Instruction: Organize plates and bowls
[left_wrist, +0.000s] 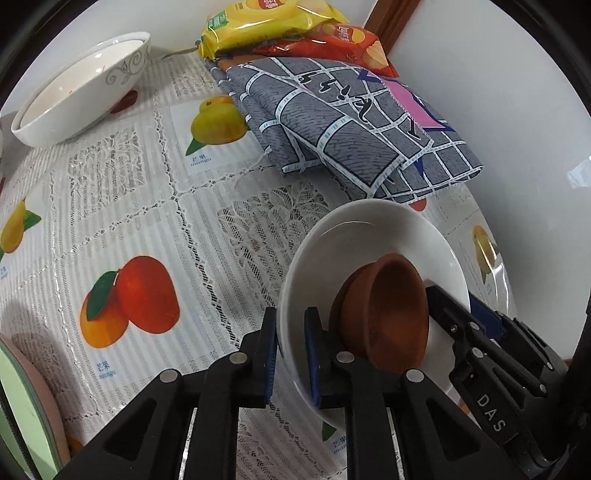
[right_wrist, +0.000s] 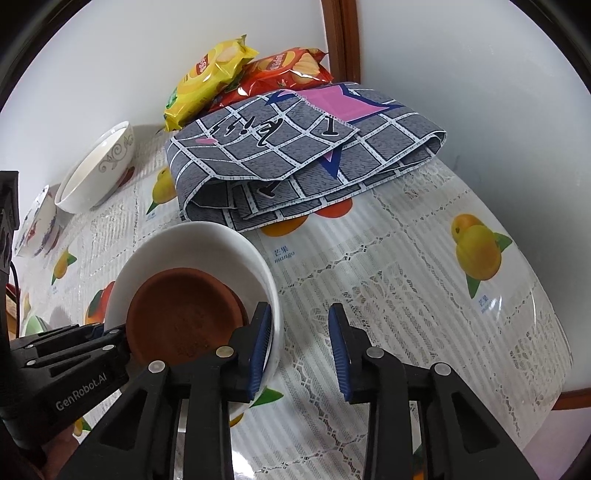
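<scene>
A plain white bowl (left_wrist: 369, 229) (right_wrist: 192, 243) sits on the mango-print tablecloth with a brown clay bowl (left_wrist: 384, 314) (right_wrist: 184, 314) lying tilted inside it. My left gripper (left_wrist: 291, 354) (right_wrist: 110, 334) is shut on the white bowl's left rim, one finger inside and one outside. On the opposite rim, my right gripper (right_wrist: 300, 349) (left_wrist: 463, 310) straddles the wall. Its left pad (right_wrist: 260, 347) is inside the bowl, and its right pad (right_wrist: 340, 350) stands clear outside, so the jaws are open.
A folded grey checked cloth (left_wrist: 351, 122) (right_wrist: 306, 147) lies just behind the bowl, under yellow (left_wrist: 266, 22) (right_wrist: 210, 74) and red (left_wrist: 343, 40) snack bags. A large scroll-patterned white bowl (left_wrist: 81, 88) (right_wrist: 99, 170) and a smaller patterned bowl (right_wrist: 37, 225) stand far left. The white wall (left_wrist: 498, 110) is close on the right.
</scene>
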